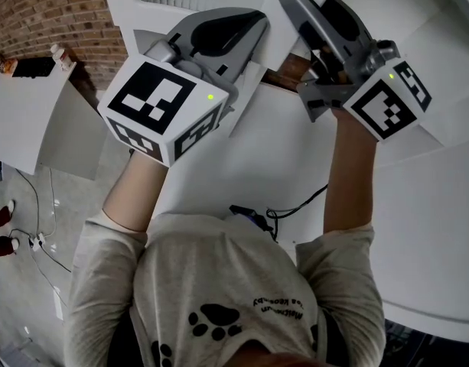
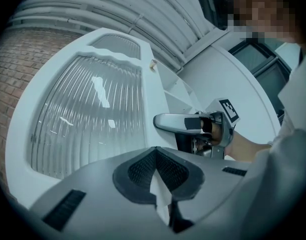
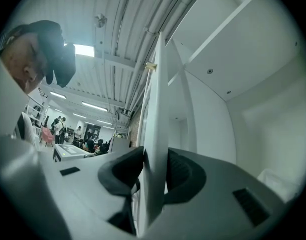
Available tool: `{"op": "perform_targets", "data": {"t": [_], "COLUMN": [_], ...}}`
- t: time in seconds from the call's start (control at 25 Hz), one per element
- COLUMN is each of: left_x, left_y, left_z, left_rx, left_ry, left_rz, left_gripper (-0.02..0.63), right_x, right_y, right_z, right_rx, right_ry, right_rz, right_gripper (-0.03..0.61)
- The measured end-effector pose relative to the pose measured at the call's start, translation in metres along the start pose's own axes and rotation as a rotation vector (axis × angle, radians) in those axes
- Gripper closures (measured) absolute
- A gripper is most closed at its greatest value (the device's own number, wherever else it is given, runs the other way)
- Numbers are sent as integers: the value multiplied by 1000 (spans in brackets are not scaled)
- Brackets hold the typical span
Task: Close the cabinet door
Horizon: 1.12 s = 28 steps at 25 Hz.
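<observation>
Probably mid-close, so with right gripper point(image 3: 155, 176) and left gripper point(image 2: 156, 173) each clamped on a thin edge of the open cabinet door point(image 2: 88, 109), swing steadily home against the cabinet point(image 3: 232, 84).

The right gripper point(image 3: 153, 171) has its dark pads closed on the thin edge of the white cabinet door point(image 3: 157, 109), which rises edge-on between them. To the right lies the white cabinet interior point(image 3: 217, 114) under a shelf point(image 3: 237, 44). At left, a ceiling light point(image 3: 84, 50) glows above distant people point(image 3: 60, 126).
</observation>
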<state>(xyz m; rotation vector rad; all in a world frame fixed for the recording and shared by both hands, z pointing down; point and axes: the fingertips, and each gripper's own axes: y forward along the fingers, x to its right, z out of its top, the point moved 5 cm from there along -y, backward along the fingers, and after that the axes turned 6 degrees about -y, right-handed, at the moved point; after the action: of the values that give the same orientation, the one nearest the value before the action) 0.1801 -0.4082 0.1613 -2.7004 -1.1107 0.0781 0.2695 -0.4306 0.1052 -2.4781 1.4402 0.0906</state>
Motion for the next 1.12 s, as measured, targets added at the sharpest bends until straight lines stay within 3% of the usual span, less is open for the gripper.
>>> {"op": "perform_targets", "data": {"t": [0.6, 1.12], "left_x": [-18, -22], "left_y": [28, 36], "left_z": [-3, -6], "left_rx": [2, -2], "left_ry": [-23, -31], "left_rz": [-6, -31], "left_gripper": [604, 604], "right_x": [38, 47], "right_y": [-18, -27], "right_z": [0, -6], "right_rx": [-8, -18], "right_ry": [-33, -22], "right_rz": [-158, -270], "right_gripper": [434, 431]}}
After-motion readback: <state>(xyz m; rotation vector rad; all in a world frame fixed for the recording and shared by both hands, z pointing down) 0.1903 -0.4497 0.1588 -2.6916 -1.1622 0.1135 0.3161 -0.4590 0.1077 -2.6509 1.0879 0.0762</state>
